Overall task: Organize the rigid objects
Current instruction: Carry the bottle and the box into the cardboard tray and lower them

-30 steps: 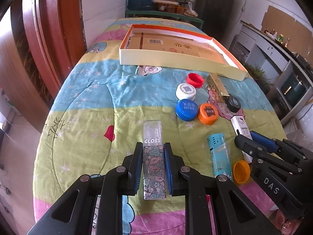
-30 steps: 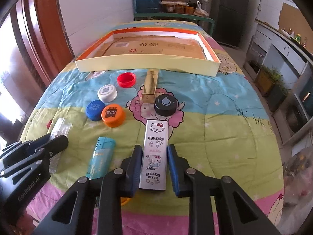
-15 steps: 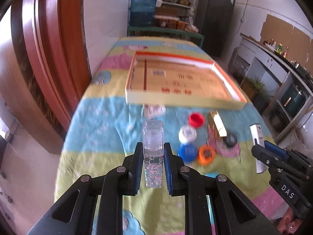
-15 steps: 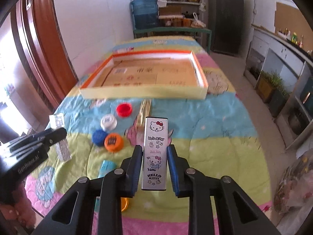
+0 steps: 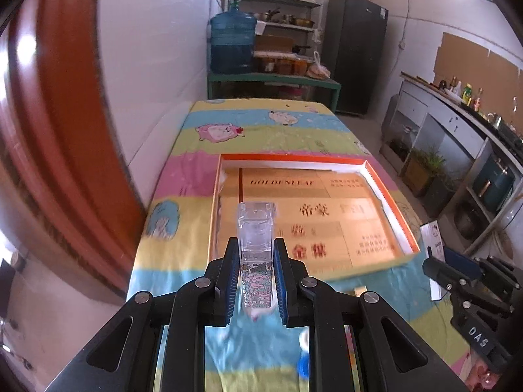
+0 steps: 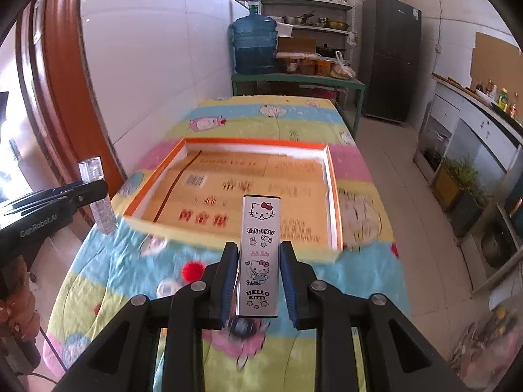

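My left gripper [image 5: 256, 254] is shut on a clear lip gloss tube [image 5: 255, 241] with a floral lower half, held in the air in front of the orange-rimmed shallow box [image 5: 392, 192]. My right gripper [image 6: 259, 258] is shut on a white Hello Kitty case [image 6: 260, 248], also lifted above the bed, near the box [image 6: 333, 192]. Each gripper shows at the edge of the other's view: the right gripper [image 5: 438, 261] at the right, the left gripper [image 6: 94, 189] at the left, holding the tube [image 6: 98, 192].
Below on the cartoon bedspread [image 6: 359, 170] lie a red cap [image 6: 193, 269], a white cap [image 6: 168, 288] and a black cap [image 6: 242, 326], blurred. A red wooden door frame [image 5: 65, 130] stands left. A green rack with a water jug [image 6: 255, 45] is beyond the bed.
Both grippers have risen off the bedspread with their objects and moved forward toward the box. The caps and lighter have dropped toward the bottom of both views.
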`<control>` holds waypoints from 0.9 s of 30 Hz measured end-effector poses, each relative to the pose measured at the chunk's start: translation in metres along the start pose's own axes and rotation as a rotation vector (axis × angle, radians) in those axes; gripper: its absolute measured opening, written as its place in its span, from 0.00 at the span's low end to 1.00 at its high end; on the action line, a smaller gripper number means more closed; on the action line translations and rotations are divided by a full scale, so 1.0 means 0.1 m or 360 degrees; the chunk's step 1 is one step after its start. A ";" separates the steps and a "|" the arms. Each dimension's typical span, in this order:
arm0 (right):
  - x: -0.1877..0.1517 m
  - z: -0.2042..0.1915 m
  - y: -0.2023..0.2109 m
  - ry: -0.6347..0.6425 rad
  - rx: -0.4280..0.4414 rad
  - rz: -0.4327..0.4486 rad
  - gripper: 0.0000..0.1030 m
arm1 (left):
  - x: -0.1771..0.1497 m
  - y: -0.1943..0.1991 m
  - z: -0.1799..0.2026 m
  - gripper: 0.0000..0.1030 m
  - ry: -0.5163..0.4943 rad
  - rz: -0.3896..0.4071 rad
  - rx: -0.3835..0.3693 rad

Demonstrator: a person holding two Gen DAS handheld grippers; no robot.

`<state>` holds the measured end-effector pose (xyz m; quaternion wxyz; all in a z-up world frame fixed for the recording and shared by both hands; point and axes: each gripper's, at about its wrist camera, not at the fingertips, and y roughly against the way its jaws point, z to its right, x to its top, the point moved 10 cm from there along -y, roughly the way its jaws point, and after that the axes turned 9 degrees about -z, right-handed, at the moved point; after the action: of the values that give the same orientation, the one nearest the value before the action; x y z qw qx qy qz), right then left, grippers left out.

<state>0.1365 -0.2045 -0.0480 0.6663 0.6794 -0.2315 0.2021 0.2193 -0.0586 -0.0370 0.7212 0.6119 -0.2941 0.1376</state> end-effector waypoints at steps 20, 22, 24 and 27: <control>0.51 0.28 -1.11 -0.0146 0.0059 -0.0228 0.26 | 0.35 -1.39 0.06 0.20 -0.0010 -0.0324 -0.0020; 0.52 0.30 -1.17 -0.0148 0.0050 -0.0239 0.26 | 0.36 -1.43 0.07 0.20 -0.0017 -0.0341 -0.0027; 0.51 0.31 -1.22 -0.0153 0.0048 -0.0249 0.26 | 0.37 -1.48 0.08 0.20 -0.0017 -0.0348 -0.0023; 0.50 0.32 -1.28 -0.0163 0.0043 -0.0257 0.26 | 0.36 -1.55 0.08 0.20 -0.0017 -0.0365 0.0019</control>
<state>0.2511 -0.2380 -0.1238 0.6586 0.7141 -0.2070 0.1158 0.3327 -0.1052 -0.1395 0.7269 0.6466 -0.2252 0.0526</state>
